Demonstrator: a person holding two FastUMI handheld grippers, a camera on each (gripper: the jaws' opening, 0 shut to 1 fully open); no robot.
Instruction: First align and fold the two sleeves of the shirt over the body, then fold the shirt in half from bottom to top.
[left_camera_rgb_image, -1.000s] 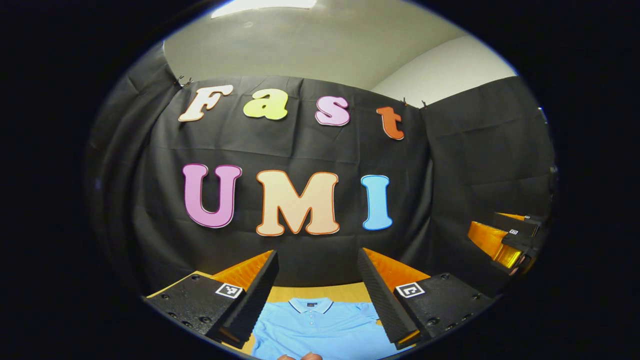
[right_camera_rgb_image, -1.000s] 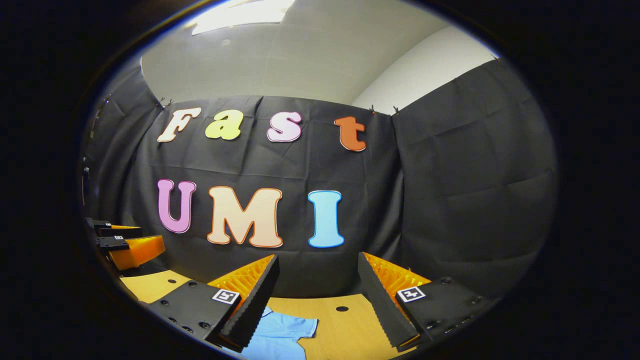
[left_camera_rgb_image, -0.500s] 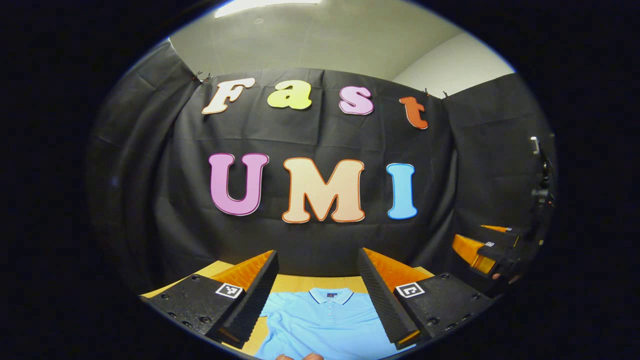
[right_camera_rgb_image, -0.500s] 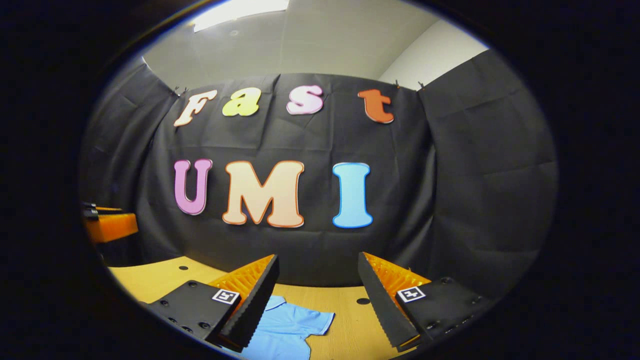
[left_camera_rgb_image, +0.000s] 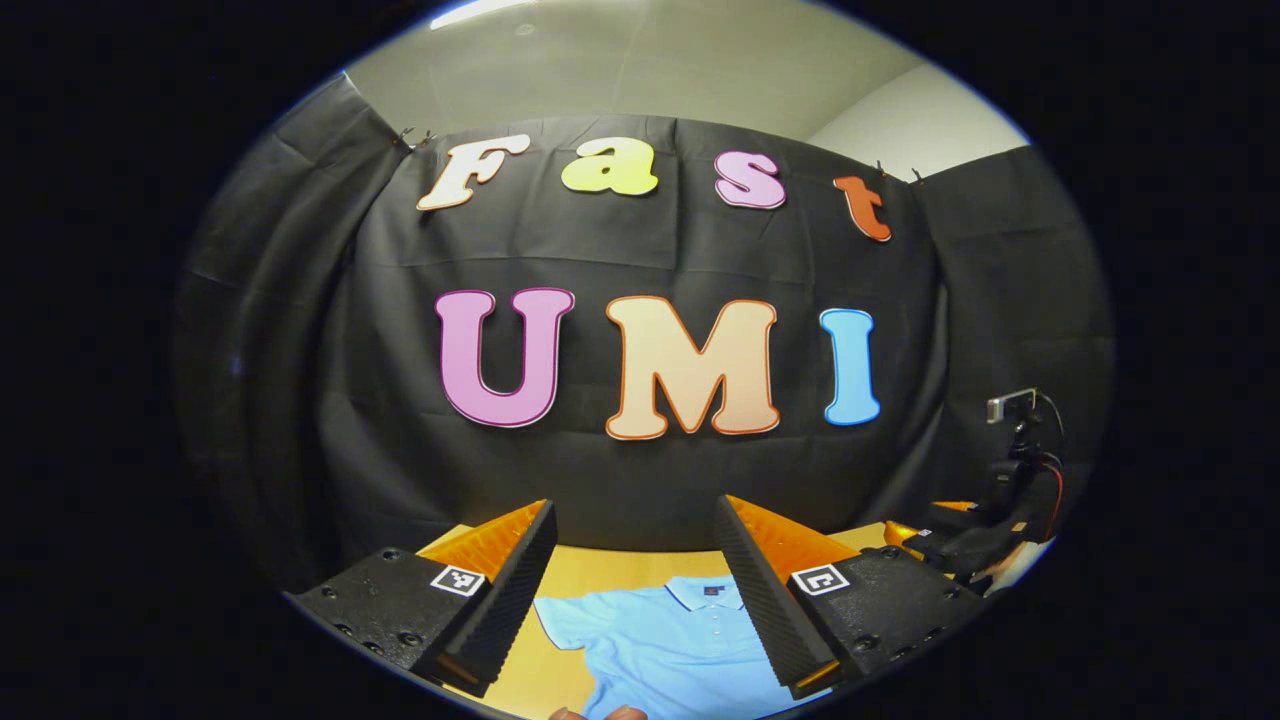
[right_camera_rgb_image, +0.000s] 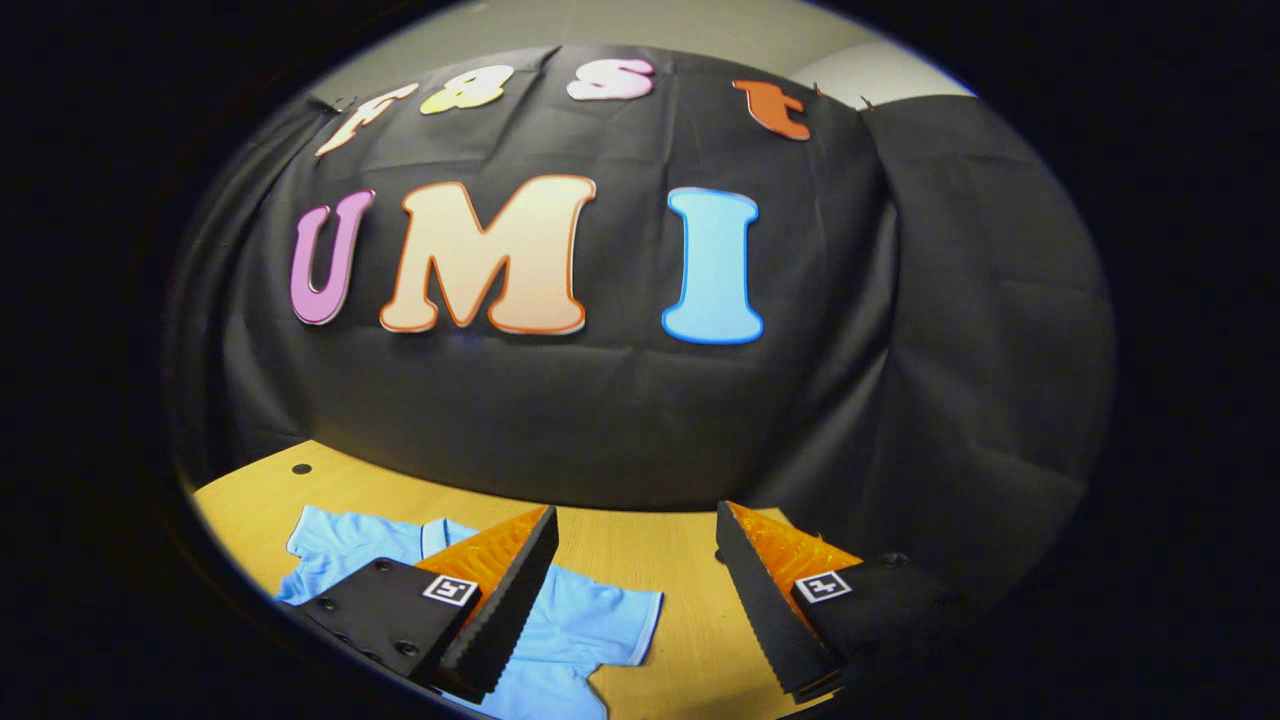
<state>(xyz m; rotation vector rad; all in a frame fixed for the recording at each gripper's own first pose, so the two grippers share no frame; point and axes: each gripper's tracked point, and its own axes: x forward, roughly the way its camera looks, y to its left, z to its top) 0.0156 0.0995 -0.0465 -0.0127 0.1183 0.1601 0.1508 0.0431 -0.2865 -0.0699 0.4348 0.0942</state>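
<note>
With both the left gripper (left_camera_rgb_image: 635, 590) and right gripper (right_camera_rgb_image: 635, 600) spread wide and empty above the shirt (left_camera_rgb_image: 670, 645), which lies flat on the wooden table (right_camera_rgb_image: 640, 550), each should settle squarely over its own sleeve (right_camera_rgb_image: 600, 625) before pinching.
</note>
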